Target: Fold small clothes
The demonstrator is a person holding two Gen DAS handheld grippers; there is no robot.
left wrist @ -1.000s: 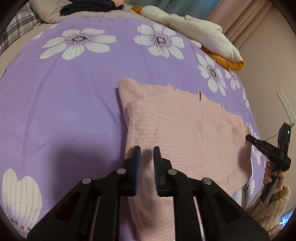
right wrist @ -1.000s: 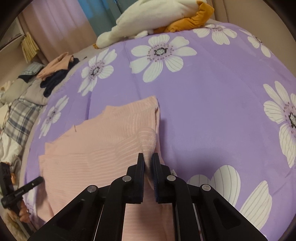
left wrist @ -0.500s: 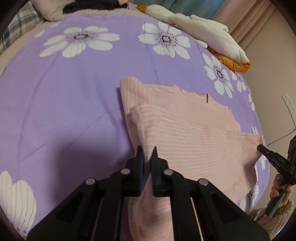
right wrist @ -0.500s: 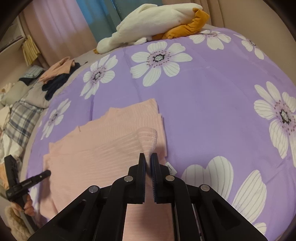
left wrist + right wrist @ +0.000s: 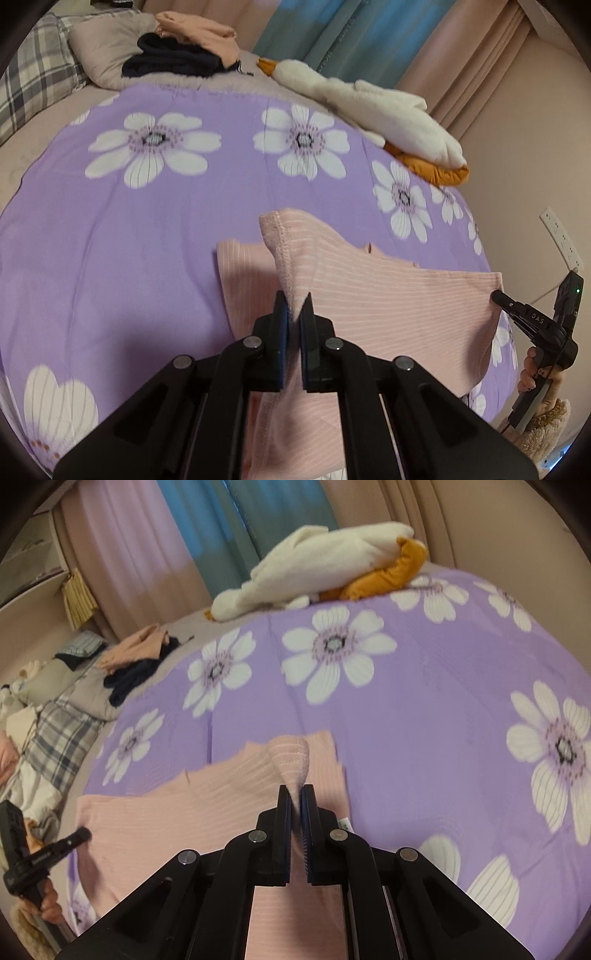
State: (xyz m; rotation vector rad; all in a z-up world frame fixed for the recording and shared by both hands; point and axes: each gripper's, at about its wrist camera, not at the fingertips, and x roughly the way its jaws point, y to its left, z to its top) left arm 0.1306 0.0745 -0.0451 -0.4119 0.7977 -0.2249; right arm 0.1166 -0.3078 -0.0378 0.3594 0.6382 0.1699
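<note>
A pink ribbed garment lies partly folded on the purple flowered bedspread. My left gripper is shut on its left corner, and the stitched hem sticks up between the jaws. My right gripper is shut on the opposite corner of the same pink ribbed garment, a bunched fold rising above the tips. Both corners are lifted off the bed. The right gripper also shows at the right edge of the left wrist view, at the garment's edge.
A white and orange plush toy lies at the far edge of the bed. Dark and pink clothes sit on a pillow at the back left, beside a plaid pillow. A wall with a socket is to the right.
My left gripper shut on the garment's left corner. Both grippers then rose, lifting the near edge of the garment off the bed, and the views tilted up toward the curtains.
</note>
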